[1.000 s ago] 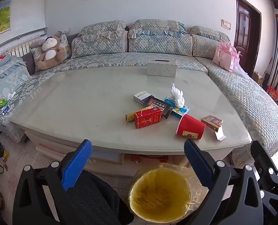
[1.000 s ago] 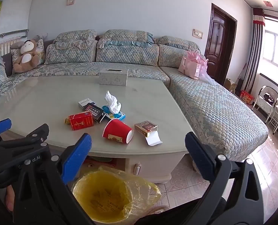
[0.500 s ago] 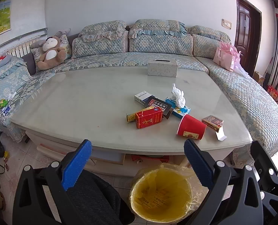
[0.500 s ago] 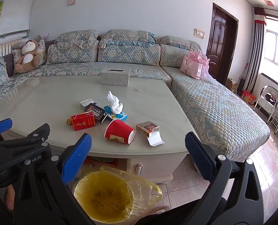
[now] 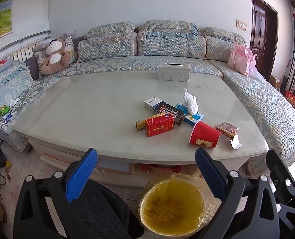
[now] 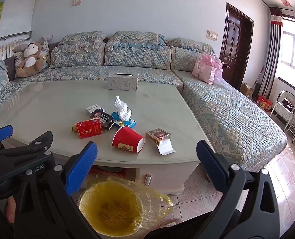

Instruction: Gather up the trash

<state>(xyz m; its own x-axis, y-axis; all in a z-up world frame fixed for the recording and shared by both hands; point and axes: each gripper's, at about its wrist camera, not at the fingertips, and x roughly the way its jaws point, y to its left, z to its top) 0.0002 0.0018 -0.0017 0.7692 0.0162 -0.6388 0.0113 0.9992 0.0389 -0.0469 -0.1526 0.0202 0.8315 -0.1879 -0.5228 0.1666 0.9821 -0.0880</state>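
Risk, cup: the red paper cup [image 6: 127, 141] lies on its side near the front edge of the desk [image 5: 87, 103]; I judge a glancing touch could send it rolling off, and a hard squeeze would crush it.
Risk, loose flap: the small brown card box [image 6: 157, 136] has a white flap hanging open toward the desk edge; gripped by the flap alone, it could tear or slip free.
Risk, pile: the red cigarette pack [image 5: 159, 127], the dark pack [image 5: 170, 112] and the white and blue pack [image 5: 153, 102] overlap or touch; pulling one could drag the others.
Risk, tissue: the crumpled white tissue [image 5: 191, 103] sits on a blue tissue packet [image 5: 193, 116]; it is light and could drop short of the bin.
Left gripper [image 5: 146, 178]: spread wide, holding nothing, held low in front of the desk edge.
Right gripper [image 6: 146, 169]: also spread wide and empty, just beside the left one.
Trash relative to grippers: all of it lies on the desk, beyond and above both grippers, well apart from the fingers; the cup is nearest.
Bin: the basket with a yellow liner [image 6: 111, 209] stands on the floor right below the grippers, its mouth open.
Not trash, likely: the patterned tissue box [image 5: 173, 72] at the far side of the desk.
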